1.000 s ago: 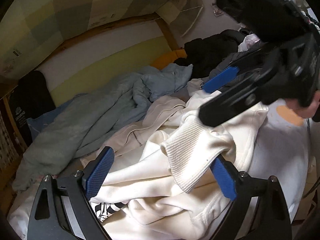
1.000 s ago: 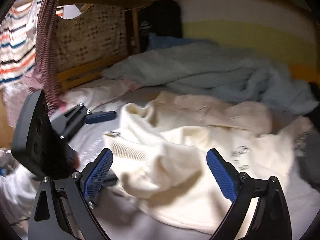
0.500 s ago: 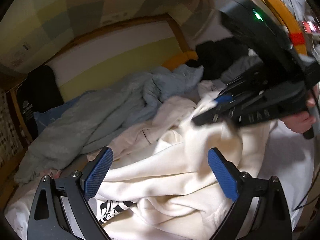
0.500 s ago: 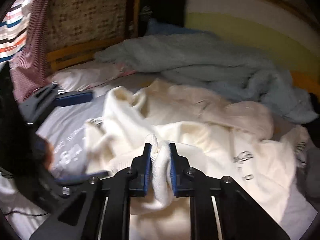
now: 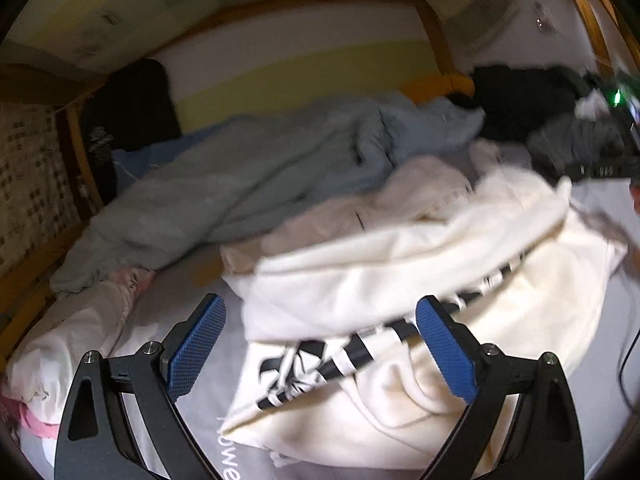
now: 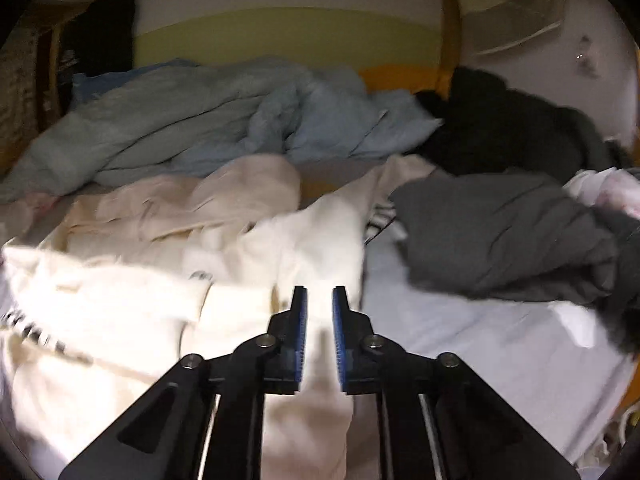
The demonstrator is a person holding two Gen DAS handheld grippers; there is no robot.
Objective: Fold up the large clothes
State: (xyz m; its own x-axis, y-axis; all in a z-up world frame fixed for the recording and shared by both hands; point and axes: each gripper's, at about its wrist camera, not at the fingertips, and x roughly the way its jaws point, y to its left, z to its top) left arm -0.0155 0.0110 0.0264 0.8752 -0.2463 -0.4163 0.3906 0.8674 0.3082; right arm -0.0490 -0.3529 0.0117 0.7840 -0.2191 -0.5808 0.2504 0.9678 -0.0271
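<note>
A cream-white hoodie (image 5: 400, 280) with a black-and-white print lies crumpled on the bed's pale grey sheet (image 5: 160, 320). My left gripper (image 5: 320, 344) is open and empty, its blue pads either side of the hoodie's near edge. My right gripper (image 6: 319, 320) is shut on a fold of the white hoodie (image 6: 312, 248) and holds it stretched out to the right. The right gripper's black body shows at the far right of the left wrist view (image 5: 600, 164).
A pale blue duvet (image 5: 240, 176) is bunched along the back. A grey garment (image 6: 500, 236) and a black garment (image 6: 512, 132) lie at the right. A beige garment (image 6: 200, 200) lies behind the hoodie. A pink-white pillow (image 5: 60, 344) sits left. A wooden bed frame (image 5: 432, 28) surrounds all.
My right gripper closed on the hoodie's fold and pulled it to the right, stretching the fabric. My left gripper stayed open and drew back, so the print shows.
</note>
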